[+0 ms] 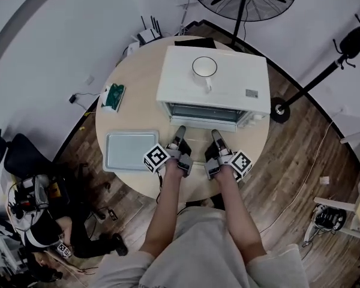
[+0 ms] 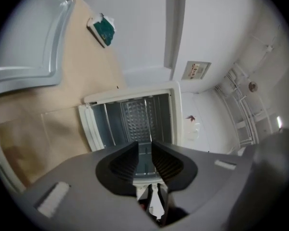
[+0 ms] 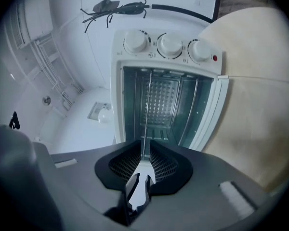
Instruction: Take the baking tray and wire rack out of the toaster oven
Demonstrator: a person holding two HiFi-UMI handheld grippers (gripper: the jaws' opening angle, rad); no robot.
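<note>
Left gripper (image 2: pixel 144 147), jaws slightly apart and empty, and right gripper (image 3: pixel 145 147), jaws a slit apart and empty, hover at the near edge of the table (image 1: pixel 126 110), facing the open oven (image 1: pixel 240 71), which holds the rack (image 3: pixel 147 100); the tray (image 1: pixel 131 150) lies on the table left of them.

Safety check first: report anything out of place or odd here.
A white cup stands on top of the toaster oven, an odd perch on something that heats. The baking tray lies flat on the table; no spill or damage shows.
</note>
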